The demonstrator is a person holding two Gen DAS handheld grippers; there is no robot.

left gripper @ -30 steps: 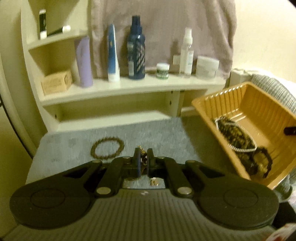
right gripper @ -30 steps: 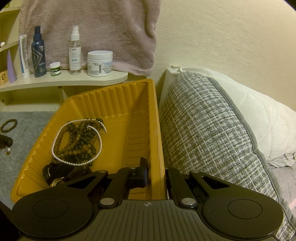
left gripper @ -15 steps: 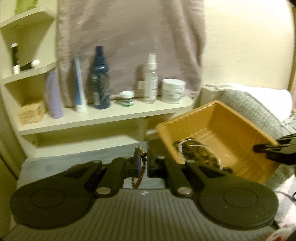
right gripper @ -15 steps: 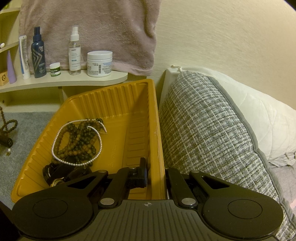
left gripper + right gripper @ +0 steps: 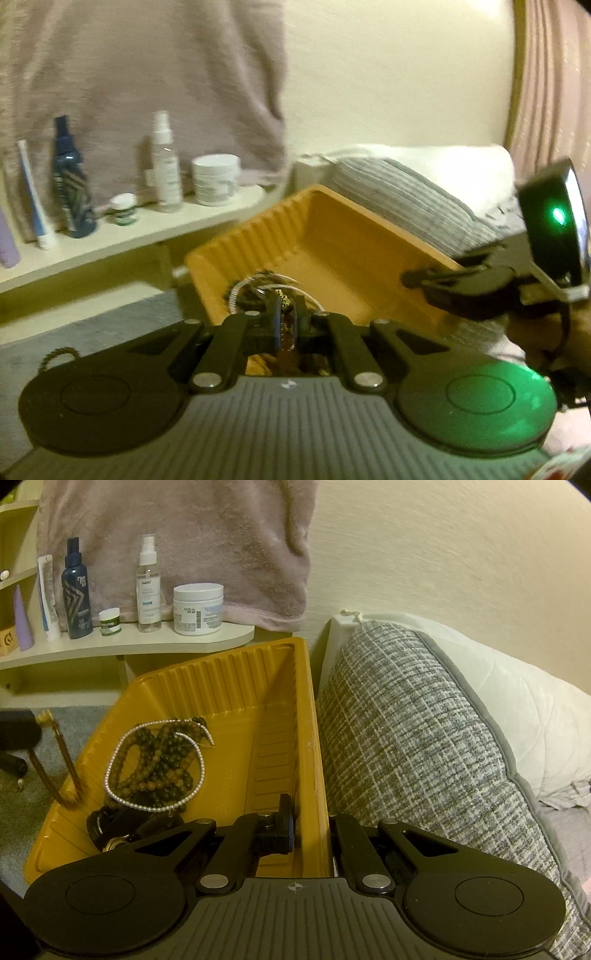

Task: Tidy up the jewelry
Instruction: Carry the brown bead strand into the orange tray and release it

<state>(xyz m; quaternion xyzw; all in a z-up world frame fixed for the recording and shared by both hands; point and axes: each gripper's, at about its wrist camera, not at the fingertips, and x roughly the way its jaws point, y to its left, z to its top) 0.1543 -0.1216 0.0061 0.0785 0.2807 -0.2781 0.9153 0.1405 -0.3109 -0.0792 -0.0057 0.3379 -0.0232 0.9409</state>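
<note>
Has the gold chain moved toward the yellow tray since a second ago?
Yes. In the right wrist view the gold chain, pinched in the left gripper, now hangs at the yellow tray's left rim; before, it was not there.

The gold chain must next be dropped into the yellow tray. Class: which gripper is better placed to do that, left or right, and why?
Left. The left gripper is shut on the gold chain, which hangs at the yellow tray's rim. The right gripper is clamped on the tray's wall, steadying it.

A home bedroom: toiletry bottles [image 5: 149, 585] and a cream jar [image 5: 198, 608] line a wall shelf [image 5: 129, 646], with pillows [image 5: 417, 746] alongside and a towel [image 5: 177, 542] hanging behind.
</note>
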